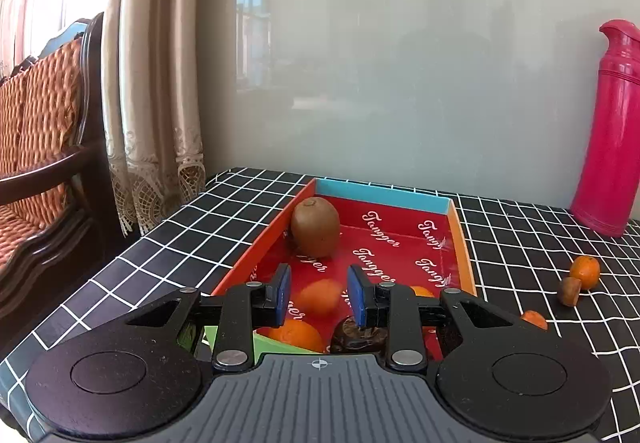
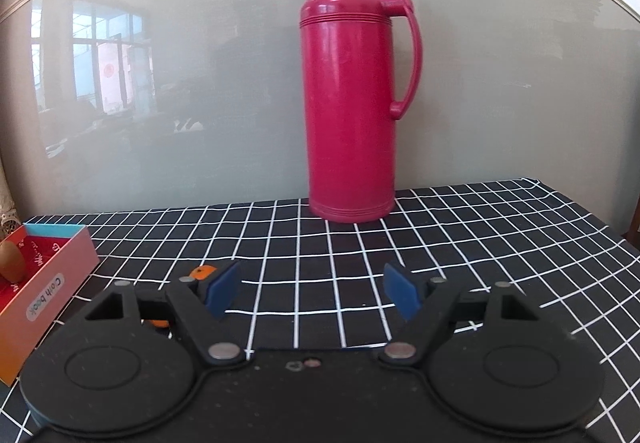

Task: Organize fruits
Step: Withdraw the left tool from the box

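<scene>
Kiwi point(image 1: 315, 227): we saw it upright in the far left part of the red-lined tray point(image 1: 460, 231), close to the left wall; in the right wrist view only a sliver of it showed at the picture's left edge.
Fruit in tray: we counted an orange point(image 1: 320, 297) between the blue pads, a second orange point(image 1: 298, 335) nearer the camera, and a dark brown fruit point(image 1: 356, 335) beside it; none of these appeared in the right wrist view.
Loose fruit: a small orange point(image 1: 585, 272) touching a brown piece point(image 1: 570, 291) lay on the checked cloth point(image 1: 520, 235) right of the tray, with another orange piece point(image 1: 534, 319) nearer; the right wrist view showed only orange scraps behind its left finger.
Left gripper point(image 1: 319, 297): we found it parted, empty, above the tray's near half, the kiwi beyond its fingertips and slightly left.
Right gripper point(image 2: 314, 293): we found it spread wide, empty, over bare cloth, well apart from the tray.
Flask point(image 2: 348, 83): the whole pink flask with handle stood ahead of the right gripper; the left wrist view cut it at the right edge.
</scene>
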A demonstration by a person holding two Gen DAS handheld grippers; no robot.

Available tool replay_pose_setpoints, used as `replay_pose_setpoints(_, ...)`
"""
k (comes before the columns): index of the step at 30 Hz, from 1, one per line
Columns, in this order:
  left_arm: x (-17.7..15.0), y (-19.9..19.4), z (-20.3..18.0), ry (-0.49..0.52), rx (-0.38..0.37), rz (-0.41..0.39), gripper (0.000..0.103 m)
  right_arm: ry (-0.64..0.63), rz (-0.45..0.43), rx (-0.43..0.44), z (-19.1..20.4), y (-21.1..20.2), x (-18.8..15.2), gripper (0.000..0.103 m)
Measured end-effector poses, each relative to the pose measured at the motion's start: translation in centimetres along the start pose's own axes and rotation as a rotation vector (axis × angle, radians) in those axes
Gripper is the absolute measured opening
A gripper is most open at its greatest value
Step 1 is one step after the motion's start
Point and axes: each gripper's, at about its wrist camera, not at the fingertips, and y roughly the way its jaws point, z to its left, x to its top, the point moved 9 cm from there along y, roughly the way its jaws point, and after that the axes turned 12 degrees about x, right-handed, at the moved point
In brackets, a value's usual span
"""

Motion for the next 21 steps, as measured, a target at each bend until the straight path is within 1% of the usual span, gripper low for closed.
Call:
replay_pose_setpoints(3,0.1,-0.2,0.3,-0.002,-0.003,-0.01,0.031,-0.004,0.004,0.007,0.5,0.2,-0.1,0.08)
replay_pose_setpoints(5,0.3,-0.6,0.4,-0.007,-0.005,-0.023,0.031,-0.009,0.001,0.007,0.7,0.3,-0.1,0.083)
replay_pose_setpoints(8,0.4,-0.9,0.7,-0.002,-0.003,-0.04,0.032,-0.016,-0.001,0.012,1.1,0.3,0.0,0.083)
replay_pose_setpoints(9,0.5,-0.9,0.7,-0.001,-0.004,-0.044,0.044,-0.018,0.001,0.013,1.2,0.4,0.0,0.083)
replay_pose_setpoints(10,0.6,-1.1,0.8,-0.003,0.004,-0.057,0.071,-0.019,0.004,0.016,1.3,0.5,0.0,0.083)
replay_pose_setpoints(11,0.7,-1.3,0.9,-0.002,0.02,-0.075,0.081,-0.02,0.004,0.019,1.4,0.5,-0.1,0.083)
replay_pose_setpoints(12,1.0,-1.6,1.0,0.002,0.035,-0.1,0.089,-0.023,0.006,0.022,1.6,0.6,-0.1,0.083)
replay_pose_setpoints(14,1.3,-2.0,1.0,0.003,0.029,-0.128,0.089,-0.032,0.005,0.026,1.9,0.6,-0.1,0.083)
replay_pose_setpoints(17,1.3,-2.0,1.0,0.017,0.034,-0.135,0.092,-0.047,0.006,0.043,2.5,0.7,-0.1,0.083)
replay_pose_setpoints(19,1.4,-2.1,1.2,0.021,0.038,-0.142,0.097,-0.06,0.006,0.06,3.0,0.7,-0.1,0.083)
replay_pose_setpoints(21,1.5,-2.0,1.5,0.019,0.039,-0.147,0.101,-0.078,0.008,0.069,3.5,0.8,-0.1,0.083)
